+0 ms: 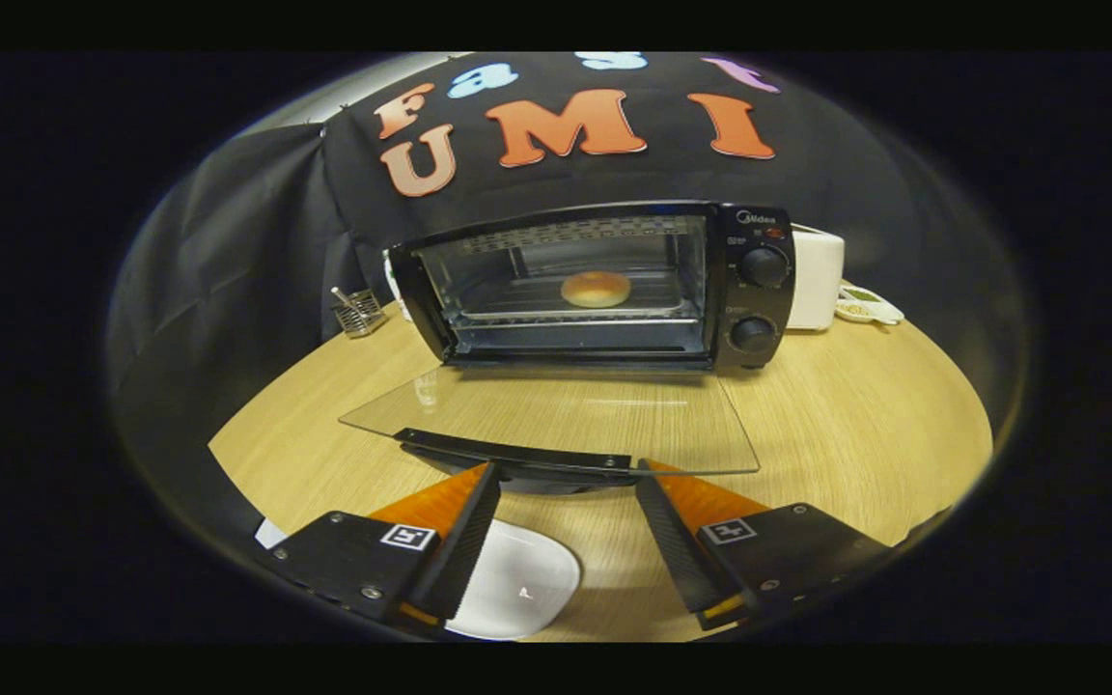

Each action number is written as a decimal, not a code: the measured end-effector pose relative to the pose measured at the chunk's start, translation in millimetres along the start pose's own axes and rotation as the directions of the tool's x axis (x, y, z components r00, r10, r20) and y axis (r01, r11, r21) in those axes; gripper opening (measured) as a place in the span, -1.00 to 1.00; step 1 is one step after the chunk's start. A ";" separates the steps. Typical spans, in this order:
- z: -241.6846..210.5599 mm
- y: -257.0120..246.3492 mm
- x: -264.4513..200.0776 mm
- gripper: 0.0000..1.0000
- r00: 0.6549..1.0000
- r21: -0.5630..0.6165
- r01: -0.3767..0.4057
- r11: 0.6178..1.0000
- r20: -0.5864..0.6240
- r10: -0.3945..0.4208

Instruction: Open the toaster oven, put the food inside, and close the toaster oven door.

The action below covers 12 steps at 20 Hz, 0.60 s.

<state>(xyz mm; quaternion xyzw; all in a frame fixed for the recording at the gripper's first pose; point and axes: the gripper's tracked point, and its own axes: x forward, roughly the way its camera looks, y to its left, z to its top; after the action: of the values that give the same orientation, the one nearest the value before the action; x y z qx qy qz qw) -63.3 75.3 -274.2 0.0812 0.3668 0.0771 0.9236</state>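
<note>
Now the hand-held gripper (564, 473), low in the frame, has its fingers apart, empty, just under the handle (515, 456) of the flat glass door (556, 415). Lift the door slowly from underneath. Farther back, the bun (596, 289) sits inside the toaster oven (754, 290).

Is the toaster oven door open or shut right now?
Open. The glass door lies flat over the table, leaving the bun exposed on the rack inside. The hand-held gripper, fingers apart, sits at the door handle.

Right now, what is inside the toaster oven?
A round bun lies on the rack of the toaster oven. Its underside is hidden. The open gripper is at the lowered door's handle.
</note>
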 end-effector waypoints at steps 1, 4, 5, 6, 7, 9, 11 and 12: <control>4.8 1.0 0.2 0.69 1.000 0.000 -0.002 1.000 0.006 0.002; 13.2 1.8 -0.9 0.69 1.000 -0.015 0.002 1.000 0.022 -0.001; 16.1 1.1 -2.6 0.69 1.000 -0.014 0.003 1.000 0.027 -0.002; 20.8 1.0 -3.7 0.69 0.999 -0.013 0.000 1.000 0.036 0.000; 25.8 1.8 -4.4 0.69 0.999 -0.013 -0.004 1.000 0.043 0.004; 39.3 2.5 -5.9 0.69 0.998 -0.015 -0.007 1.000 0.070 0.009; 49.0 2.0 -5.8 0.70 0.997 -0.025 -0.007 1.000 0.081 0.009; 51.8 3.4 -5.4 0.70 0.996 -0.036 -0.006 0.999 0.083 0.009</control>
<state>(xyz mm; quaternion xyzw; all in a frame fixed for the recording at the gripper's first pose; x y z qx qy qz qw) -31.7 72.7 -232.7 0.0689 0.3262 0.0837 0.9391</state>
